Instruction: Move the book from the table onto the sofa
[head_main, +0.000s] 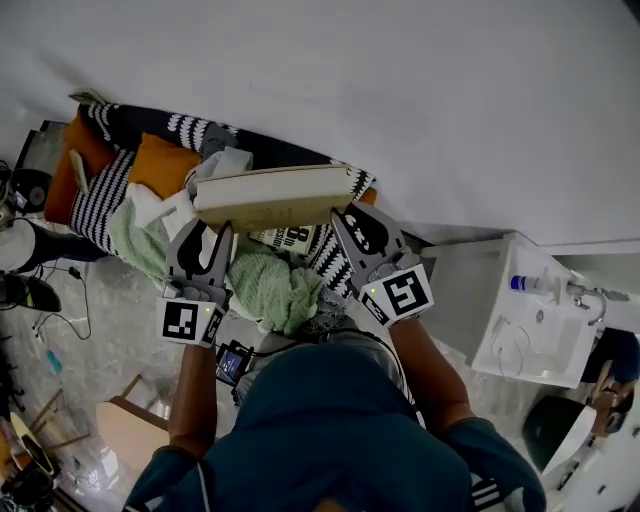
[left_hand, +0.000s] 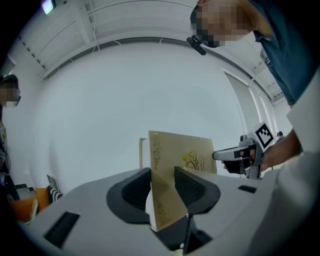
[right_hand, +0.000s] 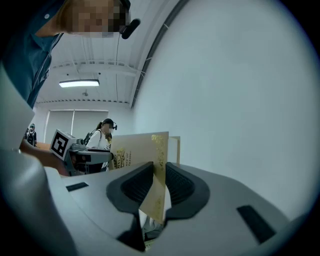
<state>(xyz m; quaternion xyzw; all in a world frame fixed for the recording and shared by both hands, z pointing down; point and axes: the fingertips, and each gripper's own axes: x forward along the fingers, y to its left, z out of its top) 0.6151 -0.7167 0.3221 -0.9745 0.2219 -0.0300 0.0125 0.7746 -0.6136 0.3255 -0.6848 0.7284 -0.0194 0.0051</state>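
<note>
A thick cream book with gold print hangs level over the sofa, held at both ends. My left gripper is shut on its left end and my right gripper is shut on its right end. In the left gripper view the book stands edge-on between the dark pads, with the right gripper at its far end. The right gripper view shows the book pinched the same way, the left gripper beyond it.
The sofa is cluttered: orange cushions, black-and-white patterned cushions, a green cloth and another book under the held one. A white cabinet with a sink stands to the right. A white wall rises behind the sofa.
</note>
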